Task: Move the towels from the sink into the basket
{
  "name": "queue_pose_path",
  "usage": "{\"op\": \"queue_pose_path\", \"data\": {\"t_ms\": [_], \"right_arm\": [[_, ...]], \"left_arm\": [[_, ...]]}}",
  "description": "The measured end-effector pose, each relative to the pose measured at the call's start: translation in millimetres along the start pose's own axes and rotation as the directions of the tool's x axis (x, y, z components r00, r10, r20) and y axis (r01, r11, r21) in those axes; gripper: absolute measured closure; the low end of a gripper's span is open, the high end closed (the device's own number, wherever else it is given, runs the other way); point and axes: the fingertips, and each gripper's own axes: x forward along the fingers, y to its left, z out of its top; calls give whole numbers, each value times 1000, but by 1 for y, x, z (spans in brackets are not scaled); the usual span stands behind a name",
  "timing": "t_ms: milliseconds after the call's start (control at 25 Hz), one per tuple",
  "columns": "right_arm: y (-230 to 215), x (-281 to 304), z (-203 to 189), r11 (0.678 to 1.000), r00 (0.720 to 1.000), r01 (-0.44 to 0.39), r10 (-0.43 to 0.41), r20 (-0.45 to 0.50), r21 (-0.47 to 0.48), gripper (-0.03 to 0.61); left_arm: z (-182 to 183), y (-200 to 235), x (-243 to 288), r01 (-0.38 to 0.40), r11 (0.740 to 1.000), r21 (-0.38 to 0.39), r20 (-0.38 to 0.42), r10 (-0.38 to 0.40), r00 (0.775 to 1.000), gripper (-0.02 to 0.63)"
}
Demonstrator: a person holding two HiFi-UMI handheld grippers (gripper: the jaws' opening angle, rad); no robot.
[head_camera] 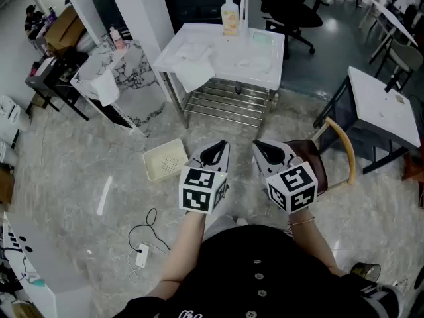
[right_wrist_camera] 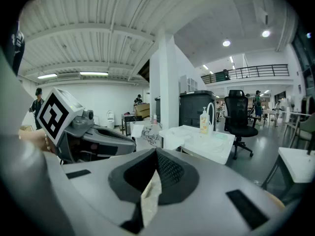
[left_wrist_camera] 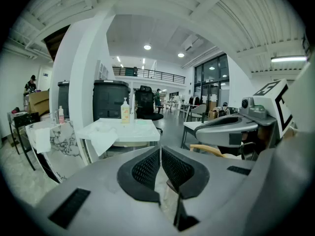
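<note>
Nothing has been moved yet, judging by the basket [head_camera: 165, 161], which looks empty on the floor in front of the sink [head_camera: 278, 57]. The towels [head_camera: 197, 71] are at the sink: one hangs over its front edge, and I cannot count the crumpled ones in the basin. There is one basket and one sink. The left gripper [head_camera: 217, 152] and right gripper [head_camera: 265, 152], well short of the sink, have their jaws closed on nothing.

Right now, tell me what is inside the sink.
White towels lie crumpled in the sink; another towel hangs over its front-left rim. White on white, their number is unclear, and the basin floor beneath them is covered.
</note>
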Motion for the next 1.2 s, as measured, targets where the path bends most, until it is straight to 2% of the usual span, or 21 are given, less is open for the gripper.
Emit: {"op": "queue_pose_path", "data": {"t_ms": [400,560,760,960,1080,1160,1200], "right_arm": [[10,9,0,1000,1000,-5,4,-10,-23,577],[15,12,1,1000,1000,-13,13,-9,-16,577],[14,14,8,1000,999,-9,8,45,29,577],[13,23,-1,999,1000,-10,10,17,34,577],[14,29,-2,999,1000,-12,11,12,43,486],[12,33,0,999,1000,7,-8,15,49,464],[11,36,0,998,1000,18,-19,17,57,429]], "left_arm": [[-11,8,-2,6,1000,30,-65,-4,998,592],[-8,9,-3,10,999,32,-52,-9,999,592],[-4,16,-6,7,1000,-2,-4,-7,1000,591],[-7,23,-3,18,1000,-16,2,-18,1000,581],[-10,27,-1,29,999,-26,-6,-29,1000,438],[-12,31,0,27,999,-31,-7,-27,1000,426],[-12,34,0,24,999,-33,-6,-25,1000,411]]}}
